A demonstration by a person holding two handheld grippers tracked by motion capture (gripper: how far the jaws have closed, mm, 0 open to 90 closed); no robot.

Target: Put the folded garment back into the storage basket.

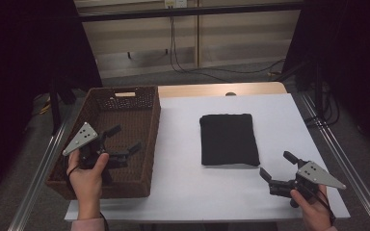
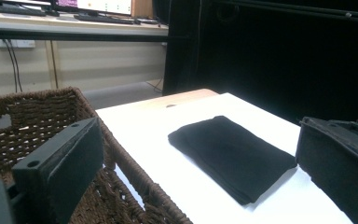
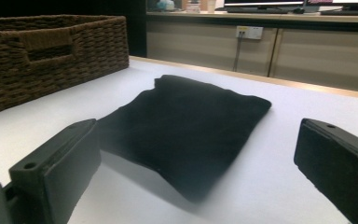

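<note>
Currently you hold the left gripper (image 1: 123,139) wide open over the wicker basket (image 1: 149,139), the right gripper (image 1: 277,166) wide open just beside the folded black cloth (image 1: 229,139), both empty

White table top (image 1: 212,187), rectangular; bare wooden strip (image 1: 221,89) along far edge, small round mark on it. Metal rails (image 1: 36,178) along both table sides. Black curtains (image 1: 24,43) left and right. Grey floor (image 1: 197,76) beyond table, black cables (image 1: 173,43) hanging to it. Beige wall panels (image 1: 241,33) behind; white socket (image 3: 248,32) on wall. Keyboards and monitors (image 2: 98,6) on desk beyond.
</note>
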